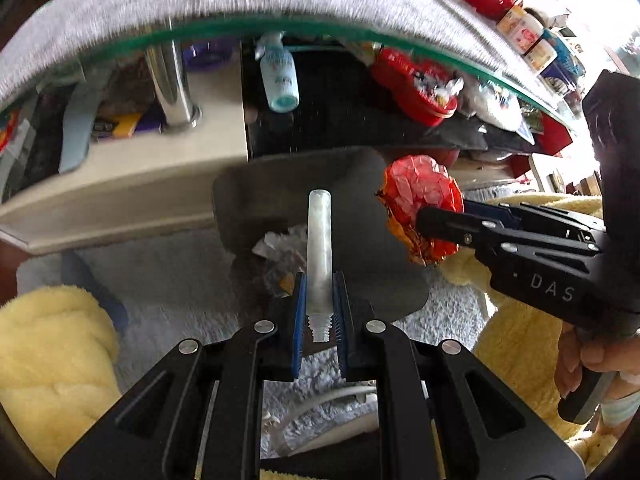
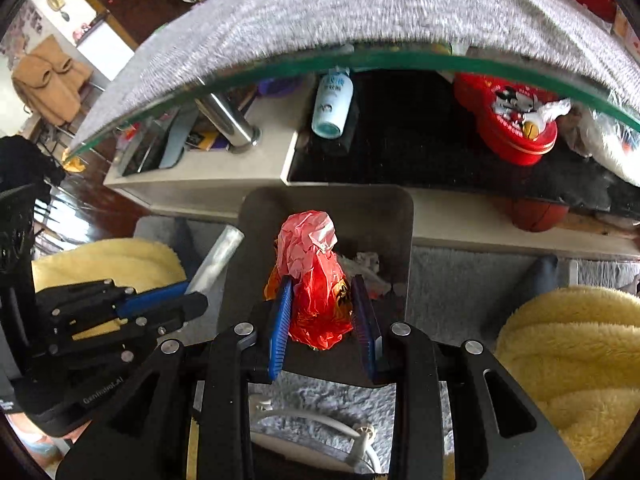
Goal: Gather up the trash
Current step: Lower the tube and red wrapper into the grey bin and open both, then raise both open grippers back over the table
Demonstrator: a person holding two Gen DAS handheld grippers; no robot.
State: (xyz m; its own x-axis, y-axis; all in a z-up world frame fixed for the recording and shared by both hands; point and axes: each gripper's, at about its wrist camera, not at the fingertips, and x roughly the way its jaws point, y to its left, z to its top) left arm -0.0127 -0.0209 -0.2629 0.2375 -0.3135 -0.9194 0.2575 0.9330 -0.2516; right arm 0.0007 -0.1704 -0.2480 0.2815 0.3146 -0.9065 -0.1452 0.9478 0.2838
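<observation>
Above the grey bin [image 2: 400, 216], both hand-held grippers carry trash.
Left hand-held gripper [image 1: 320, 300] clamps a stiff, light plastic tube [image 1: 319, 240] near its neck; right hand-held gripper [image 2: 324, 308] pinches a soft, crumpled red wrapper [image 2: 316, 272].

You see a frosted white tube [image 1: 319, 248], a crinkled red wrapper [image 2: 314, 280], blue pads [image 2: 280, 328], and a grey bin [image 2: 384, 216].

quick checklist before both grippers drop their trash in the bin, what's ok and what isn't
1. Left gripper clamped on the clear tube: ok.
2. Right gripper clamped on the red wrapper: ok.
3. Wrapper above the bin opening: ok in the right wrist view.
4. Tube above the bin opening: ok in the left wrist view; its tip looks near the bin's edge in the right one.
5. Room in the bin: ok, only a few scraps inside.
6. The two grippers apart from each other: ok.
</observation>
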